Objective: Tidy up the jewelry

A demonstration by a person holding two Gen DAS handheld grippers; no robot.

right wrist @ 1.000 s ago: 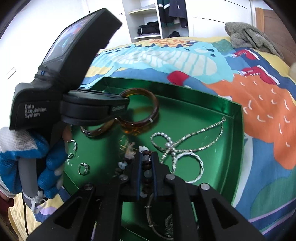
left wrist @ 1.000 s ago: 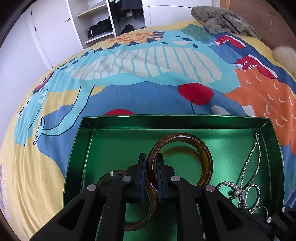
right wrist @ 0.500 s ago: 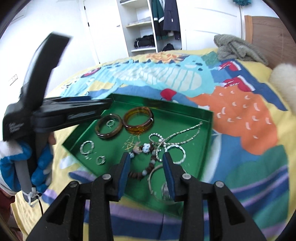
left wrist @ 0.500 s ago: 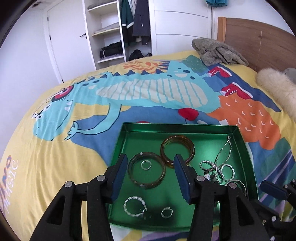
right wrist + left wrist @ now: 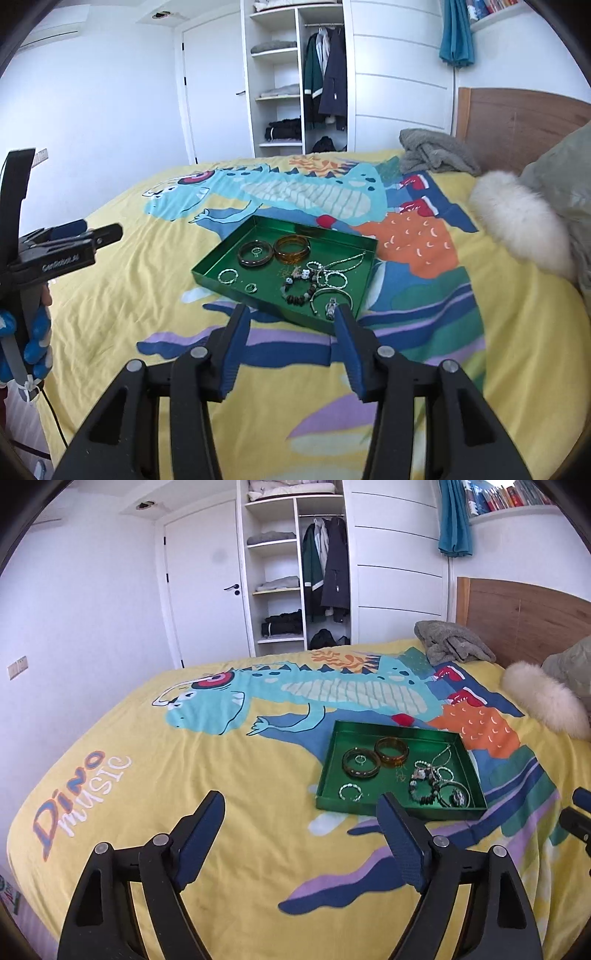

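A green metal tray [image 5: 332, 744] [image 5: 218, 259] lies on the bed with jewelry in it. At its far side sit an amber bangle [image 5: 392, 751] [image 5: 291, 249] and a dark brown bangle [image 5: 361, 763] [image 5: 255, 253] with a small ring inside. Silver chains and a beaded bracelet [image 5: 300, 291] fill its right part, small rings its near left. My left gripper [image 5: 301, 806] hangs well back from the tray, jaws opening, nothing between them. My right gripper [image 5: 291, 317] is also drawn back, jaws opening and empty. The left gripper [image 5: 70, 236] shows at the left edge of the right wrist view, in a gloved hand.
The tray rests on a yellow dinosaur-print bedcover [image 5: 184, 775]. A grey blanket [image 5: 450, 646] and a white fluffy cushion [image 5: 546, 701] lie near the wooden headboard [image 5: 524, 613]. An open wardrobe [image 5: 295, 572] and a door [image 5: 203, 587] stand beyond the bed.
Both grippers let go of the jewelry, the left of the amber bangle and the right of the beaded bracelet, opened, and pulled up and back from the tray. The tray now looks small and distant.
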